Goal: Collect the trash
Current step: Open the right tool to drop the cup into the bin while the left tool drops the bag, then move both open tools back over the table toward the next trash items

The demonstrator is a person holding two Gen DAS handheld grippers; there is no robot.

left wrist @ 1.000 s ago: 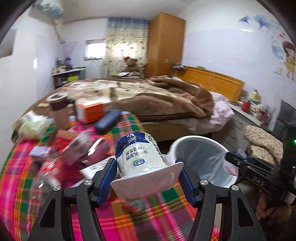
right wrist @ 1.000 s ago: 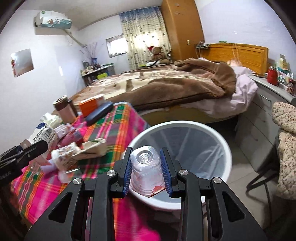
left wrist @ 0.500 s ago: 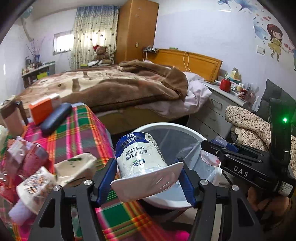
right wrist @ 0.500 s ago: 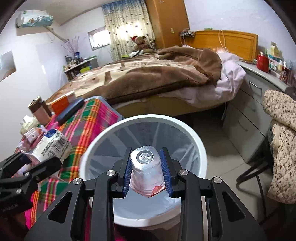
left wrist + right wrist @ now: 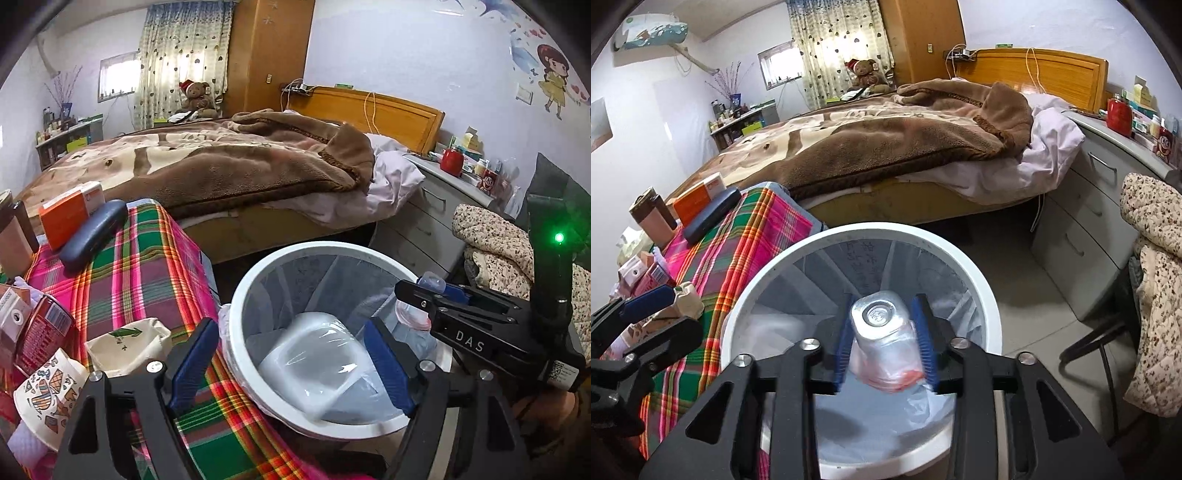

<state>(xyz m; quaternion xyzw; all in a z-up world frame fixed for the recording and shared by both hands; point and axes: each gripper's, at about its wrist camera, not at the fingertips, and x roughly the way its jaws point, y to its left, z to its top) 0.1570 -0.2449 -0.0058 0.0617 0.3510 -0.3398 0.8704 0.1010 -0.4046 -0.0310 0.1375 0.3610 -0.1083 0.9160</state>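
Trash bin [image 5: 236,321], white and lined with a thin clear bag, stands on the floor just beside the worktop [image 5: 147,266], which is covered with a plaid cloth in pink, green and orange. Both grippers hang above the bin's mouth.

The left gripper [image 5: 291,365] has its blue pads wide apart and its jaws are opening. A white container [image 5: 310,365], blurred, is between and below the pads, inside the bin, and neither pad touches it. In the right wrist view, this gripper [image 5: 646,306] shows at the left edge, over the worktop's side.

The right gripper [image 5: 884,339] is opening its jaws too. A clear plastic bottle [image 5: 882,332] with some red at its lower end is between the blue pads, its base facing the camera, over the bin [image 5: 975,284]. The right pad looks blurred. I cannot tell if the pads press on the bottle or have just left it. From the left wrist view this gripper [image 5: 424,295] comes in from the right, with the bottle [image 5: 410,314] partly hidden behind it.

On the worktop more trash lies near the left gripper: a crumpled white paper cup [image 5: 125,343], a printed paper cup [image 5: 48,395] and a red packet [image 5: 40,332]. Farther back are an orange box [image 5: 70,214] and a dark blue case [image 5: 92,232]. Bed [image 5: 221,166] with a brown blanket stands behind.
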